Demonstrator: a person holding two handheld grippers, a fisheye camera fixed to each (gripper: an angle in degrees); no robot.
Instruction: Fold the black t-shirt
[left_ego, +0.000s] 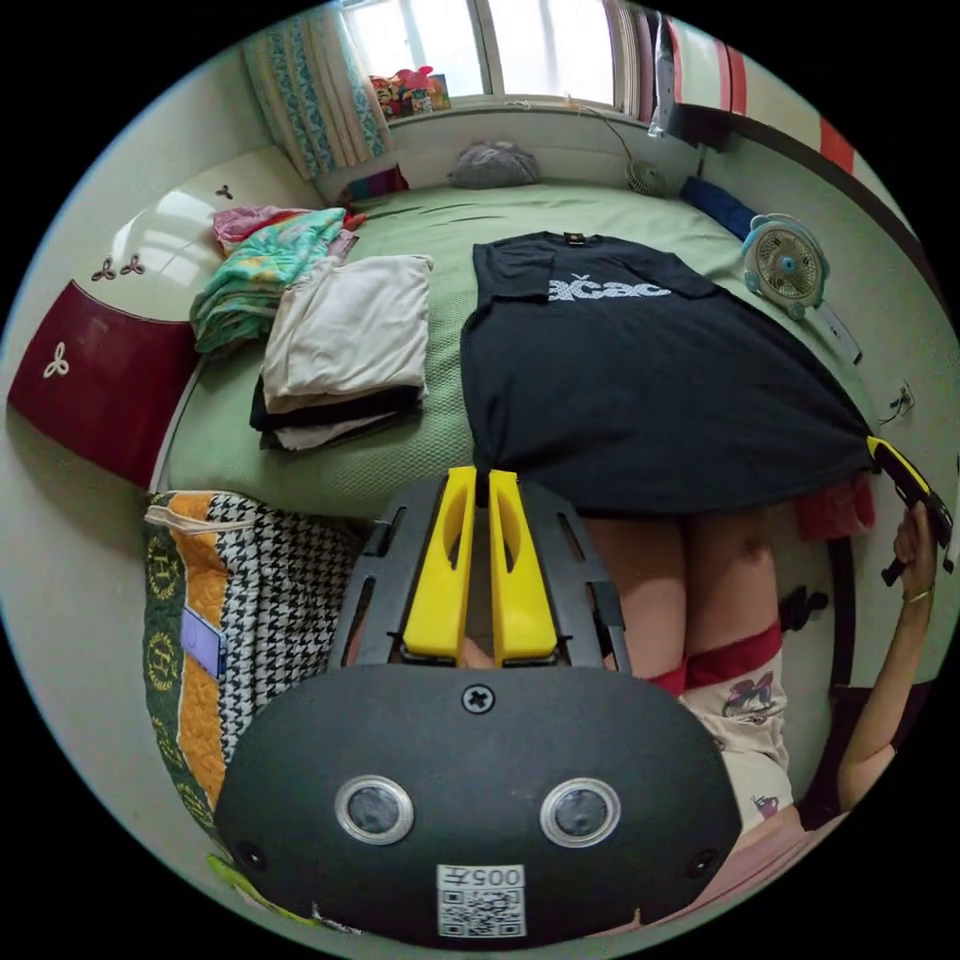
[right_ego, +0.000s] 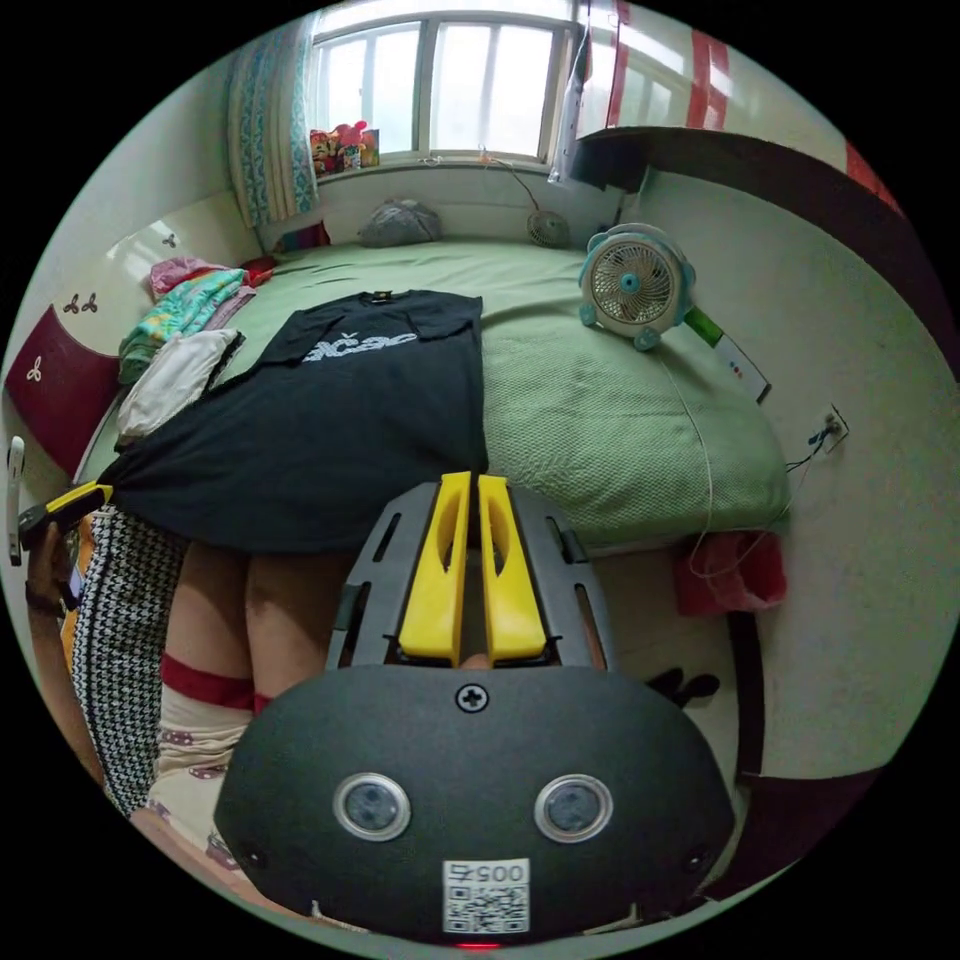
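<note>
Here the black t-shirt (left_ego: 640, 390) lies spread on the green bed (left_ego: 440, 290), collar toward the window, its hem pulled off the near edge of the mattress and stretched taut between the two grippers. In the left gripper view, the left gripper (left_ego: 480, 480) sits at six o'clock with its yellow jaws nearly together, pinching one hem corner between the tips. At about three o'clock in that same view the right gripper (left_ego: 905, 480) appears, gripped by a hand (left_ego: 915, 545), its yellow tip meeting the shirt's other hem corner.

In the right gripper view, the right gripper (right_ego: 462, 480) shows its jaws drawn close on the hem corner of the black t-shirt (right_ego: 330, 430) — the cloth runs from there out to nine o'clock, where the left gripper (right_ego: 75, 500) clamps the far corner.

A stack of folded clothes (left_ego: 340, 350) rests on the bed at ten o'clock of the shirt. A small fan (right_ego: 635, 280) stands on the bed at one o'clock — well apart from the shirt. The person's legs (left_ego: 700, 590) show below the stretched hem.
</note>
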